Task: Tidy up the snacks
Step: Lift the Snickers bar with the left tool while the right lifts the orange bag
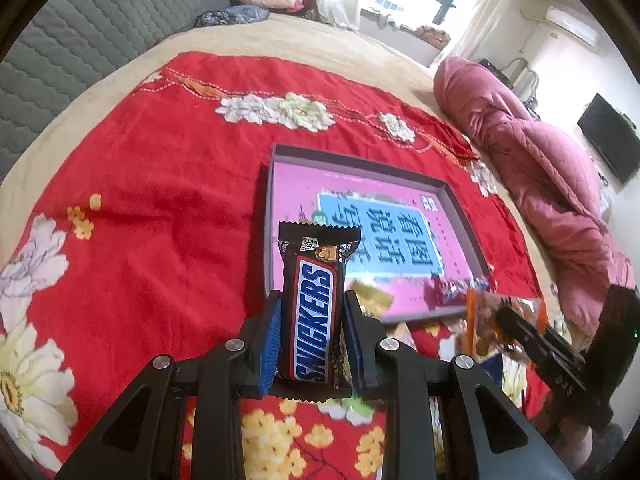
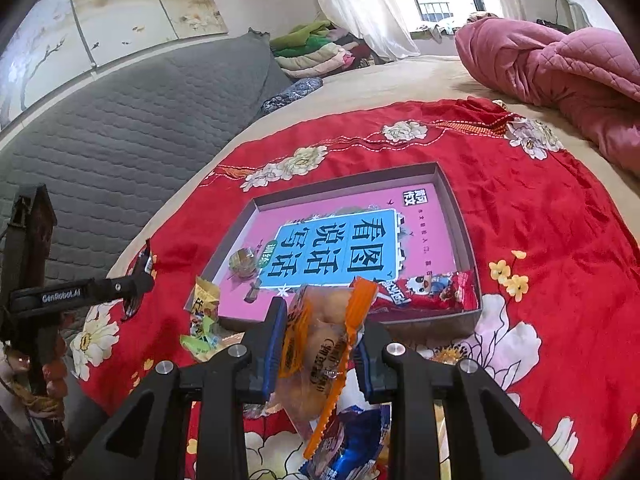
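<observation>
Red floral cloth (image 2: 540, 208): left fingers (image 1: 310, 312) clamp one Snickers bar (image 1: 314, 312), right fingers (image 2: 320, 344) one orange packet (image 2: 320, 344).

Blue packet (image 2: 344, 448) half hidden under the orange-edged snack (image 2: 320, 344).

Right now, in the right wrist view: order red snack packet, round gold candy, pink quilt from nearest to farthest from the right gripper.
1. Red snack packet: near right corner of the box, just past the right gripper.
2. Round gold candy: box's near left part, slightly farther.
3. Pink quilt: far right, beyond the red cloth.
</observation>
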`<state>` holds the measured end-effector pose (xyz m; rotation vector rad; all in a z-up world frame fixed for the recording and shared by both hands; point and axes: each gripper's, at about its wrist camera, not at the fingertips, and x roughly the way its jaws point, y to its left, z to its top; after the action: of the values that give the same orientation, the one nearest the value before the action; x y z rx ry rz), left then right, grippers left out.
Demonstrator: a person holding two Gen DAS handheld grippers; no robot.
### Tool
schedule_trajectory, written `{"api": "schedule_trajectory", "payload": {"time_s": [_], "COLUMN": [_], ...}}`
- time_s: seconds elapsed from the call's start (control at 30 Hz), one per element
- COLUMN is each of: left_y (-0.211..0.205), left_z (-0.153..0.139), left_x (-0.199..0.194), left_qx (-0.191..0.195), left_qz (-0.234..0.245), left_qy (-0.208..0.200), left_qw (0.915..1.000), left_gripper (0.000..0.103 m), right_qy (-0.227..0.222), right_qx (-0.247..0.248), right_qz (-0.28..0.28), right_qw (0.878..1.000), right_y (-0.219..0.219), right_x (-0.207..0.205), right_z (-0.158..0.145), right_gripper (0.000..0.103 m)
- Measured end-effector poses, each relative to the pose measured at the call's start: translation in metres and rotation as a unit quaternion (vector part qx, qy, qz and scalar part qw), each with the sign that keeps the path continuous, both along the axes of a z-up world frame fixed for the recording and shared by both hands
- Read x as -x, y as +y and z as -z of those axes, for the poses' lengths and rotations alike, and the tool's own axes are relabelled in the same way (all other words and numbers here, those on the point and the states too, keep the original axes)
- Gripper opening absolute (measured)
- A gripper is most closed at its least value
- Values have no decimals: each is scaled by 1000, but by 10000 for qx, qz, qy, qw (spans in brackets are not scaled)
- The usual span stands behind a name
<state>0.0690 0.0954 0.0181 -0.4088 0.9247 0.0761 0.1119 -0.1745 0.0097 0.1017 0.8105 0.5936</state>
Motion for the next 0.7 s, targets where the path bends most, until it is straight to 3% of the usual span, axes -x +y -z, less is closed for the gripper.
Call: {"api": "schedule_trajectory", "payload": {"time_s": [0.4, 0.7], "left_y": [10, 17], "left_z": [-1, 15], "left_x": [-34, -57], "left_qx": [-50, 128], "left_qz": [-51, -129], "left_qy": [-28, 32], "left_qw": [10000, 9998], "left_gripper": [30, 30], "right_qy": [-89, -74], "right_qx": [82, 70], "right_qz": [101, 236], "right_qw": [9999, 9997], "right_y": [8, 11], "right_x": [-6, -14], "right_z": [-7, -7], "right_gripper": [31, 31]}}
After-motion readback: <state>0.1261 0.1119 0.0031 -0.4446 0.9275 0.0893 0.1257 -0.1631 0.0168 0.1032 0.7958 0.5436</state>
